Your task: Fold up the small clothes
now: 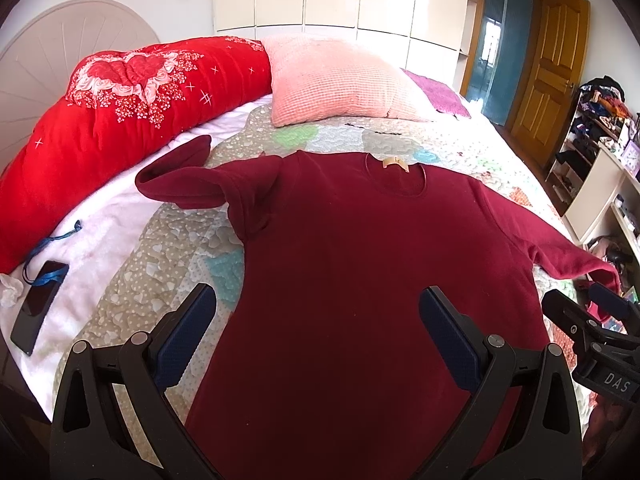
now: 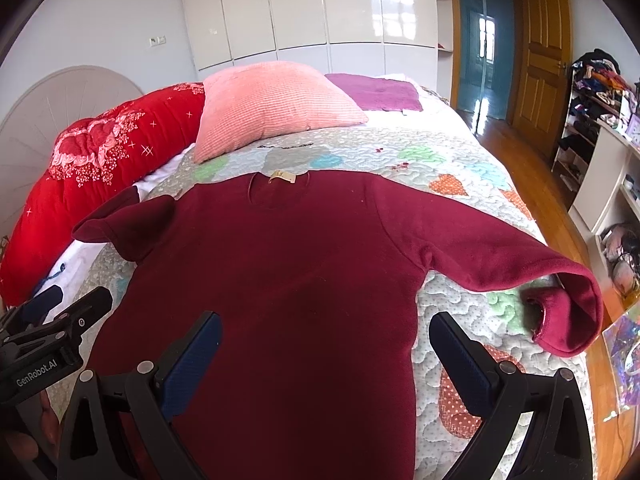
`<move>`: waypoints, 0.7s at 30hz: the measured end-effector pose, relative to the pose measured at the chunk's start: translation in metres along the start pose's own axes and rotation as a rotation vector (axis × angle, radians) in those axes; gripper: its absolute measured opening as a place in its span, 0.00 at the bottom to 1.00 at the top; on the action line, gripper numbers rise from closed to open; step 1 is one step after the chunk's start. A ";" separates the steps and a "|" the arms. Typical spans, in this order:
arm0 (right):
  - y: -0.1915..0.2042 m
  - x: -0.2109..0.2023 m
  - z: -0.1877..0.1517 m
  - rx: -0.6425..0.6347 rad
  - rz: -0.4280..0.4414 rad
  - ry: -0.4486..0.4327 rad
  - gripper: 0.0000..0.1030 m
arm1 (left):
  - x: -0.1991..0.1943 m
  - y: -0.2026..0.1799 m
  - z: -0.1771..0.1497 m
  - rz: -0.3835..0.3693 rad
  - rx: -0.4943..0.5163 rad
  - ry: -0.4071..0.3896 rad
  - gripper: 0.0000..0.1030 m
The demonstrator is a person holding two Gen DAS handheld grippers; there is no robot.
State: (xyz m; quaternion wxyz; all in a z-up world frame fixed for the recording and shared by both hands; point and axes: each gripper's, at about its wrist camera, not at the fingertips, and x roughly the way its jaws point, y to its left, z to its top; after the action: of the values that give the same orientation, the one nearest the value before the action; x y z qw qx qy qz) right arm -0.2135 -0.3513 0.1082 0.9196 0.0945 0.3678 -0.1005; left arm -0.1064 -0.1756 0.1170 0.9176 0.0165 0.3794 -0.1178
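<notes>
A dark red long-sleeved sweater [image 1: 360, 260] [image 2: 272, 280] lies spread flat on the quilted bed, neck with a tan label [image 1: 395, 164] at the far end. Its left sleeve [image 1: 180, 184] is bunched and bent near the red quilt. The right sleeve [image 2: 520, 264] stretches to the bed's right edge, its cuff [image 2: 560, 328] curled over. My left gripper [image 1: 318, 312] hovers open above the sweater's lower left part. My right gripper [image 2: 325, 336] hovers open above the lower right hem side. Each gripper shows at the edge of the other's view: the right gripper [image 1: 592, 320], the left gripper [image 2: 60, 320].
A pink pillow [image 1: 340, 80] and a rolled red quilt [image 1: 100, 128] lie at the bed's head. A phone [image 1: 38, 312] with a blue strap rests on the white blanket at left. A purple cloth [image 2: 374, 92] lies far back. Shelves [image 2: 600, 120] and wooden floor [image 2: 520, 152] are right.
</notes>
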 end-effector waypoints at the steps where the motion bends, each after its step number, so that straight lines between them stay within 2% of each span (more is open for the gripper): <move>1: 0.000 0.001 0.000 0.002 0.000 0.002 1.00 | 0.001 0.000 0.001 0.000 0.000 0.000 0.99; 21: 0.006 0.020 0.010 -0.010 -0.007 0.018 1.00 | 0.018 -0.002 0.013 0.010 0.001 0.005 0.99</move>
State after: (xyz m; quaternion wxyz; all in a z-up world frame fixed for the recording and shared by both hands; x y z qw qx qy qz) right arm -0.1916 -0.3507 0.1018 0.9163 0.0895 0.3771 -0.1011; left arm -0.0856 -0.1826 0.1137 0.9173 0.0191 0.3814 -0.1132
